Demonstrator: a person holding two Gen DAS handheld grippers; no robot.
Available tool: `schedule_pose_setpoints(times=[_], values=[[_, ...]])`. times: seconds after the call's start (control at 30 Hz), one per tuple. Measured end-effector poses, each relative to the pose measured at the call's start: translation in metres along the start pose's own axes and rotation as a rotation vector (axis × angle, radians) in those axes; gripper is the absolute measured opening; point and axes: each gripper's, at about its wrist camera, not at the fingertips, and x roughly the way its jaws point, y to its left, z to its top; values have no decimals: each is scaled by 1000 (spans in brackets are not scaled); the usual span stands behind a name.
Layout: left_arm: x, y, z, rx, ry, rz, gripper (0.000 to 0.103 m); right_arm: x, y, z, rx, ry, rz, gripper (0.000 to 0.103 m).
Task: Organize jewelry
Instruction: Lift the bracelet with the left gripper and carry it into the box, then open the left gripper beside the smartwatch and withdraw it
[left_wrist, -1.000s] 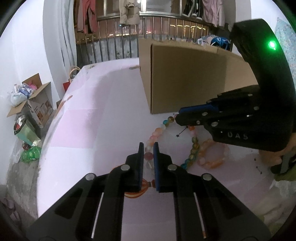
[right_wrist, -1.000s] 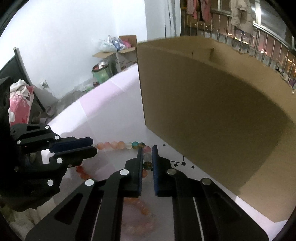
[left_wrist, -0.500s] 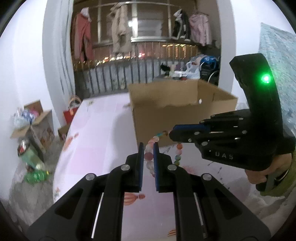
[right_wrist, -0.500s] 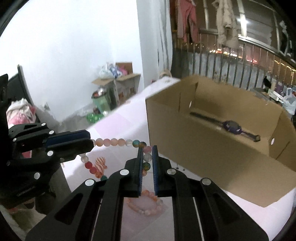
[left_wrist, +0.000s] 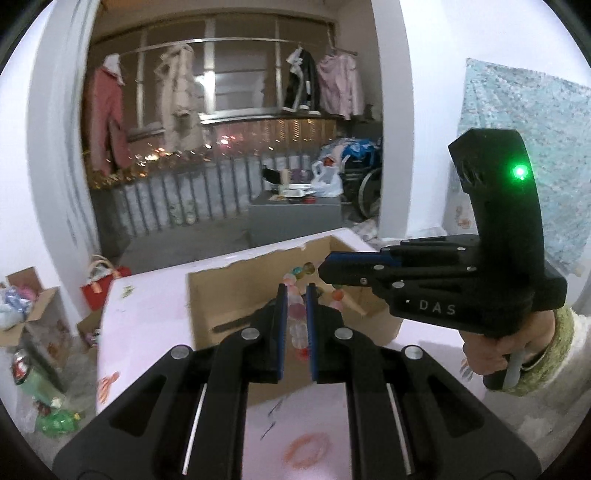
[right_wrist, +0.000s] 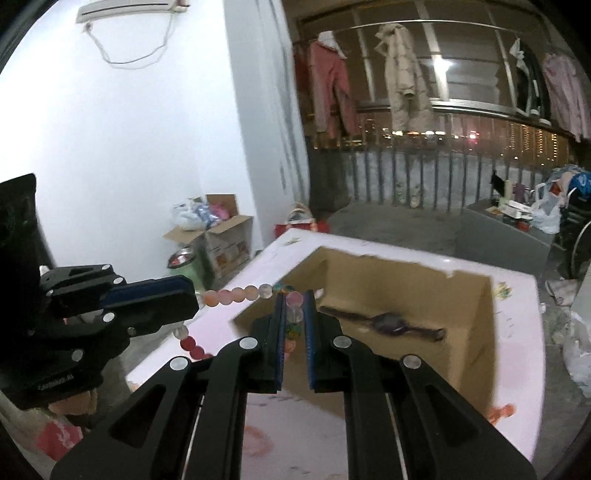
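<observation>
Left wrist view shows the left hand-held gripper (left_wrist: 294, 314) pinching a bead necklace (left_wrist: 295, 325) between nearly closed jaws, just in front of the open cardboard box (left_wrist: 221, 291), with pale pink beads showing in the slot. To its right, the right hand-held gripper (left_wrist: 327, 271) reaches over the box's near edge; it too is pressed together on the strand, a few coloured beads hanging below its tip. A bracelet (left_wrist: 308, 446) lies on the pink counter (left_wrist: 147, 325) on the near side of the box.

Right wrist view makes the strand's line plain: the necklace (right_wrist: 236, 293) runs almost level from the left hand-held gripper (right_wrist: 192, 299) across to the right hand-held gripper (right_wrist: 294, 314) at the box's (right_wrist: 476, 325) left corner, with slack loops drooping below each grip. Its long axis lies across the box's near wall. A watch (right_wrist: 388, 321) lies inside on the box floor.

I judge the necklace light and limp, its round beads smooth and apt to roll in a pinch. Holding it at two spread points suits it; a grip on the cord between beads should slip less.
</observation>
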Motion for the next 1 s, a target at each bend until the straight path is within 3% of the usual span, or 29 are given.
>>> schedule_pose_setpoints(times=[0.23,0.5,0.77,0.87,1.0], values=[[97,11,34,-73,144,-111,9,37,-71,20,30,146,-39,10],[187,2,28,-104,302,-160,9,81,-117,13,-10,302,-102,10],[242,-7,11,-128,445,-200,9,112,-139,4,-98,461,-166,10],[257,-7,3,-123,482,-182,18,119,-138,-1,-145,486,-204,13],[264,1,-2,-154,482,-166,20,119,-135,-3,-158,465,-212,16]])
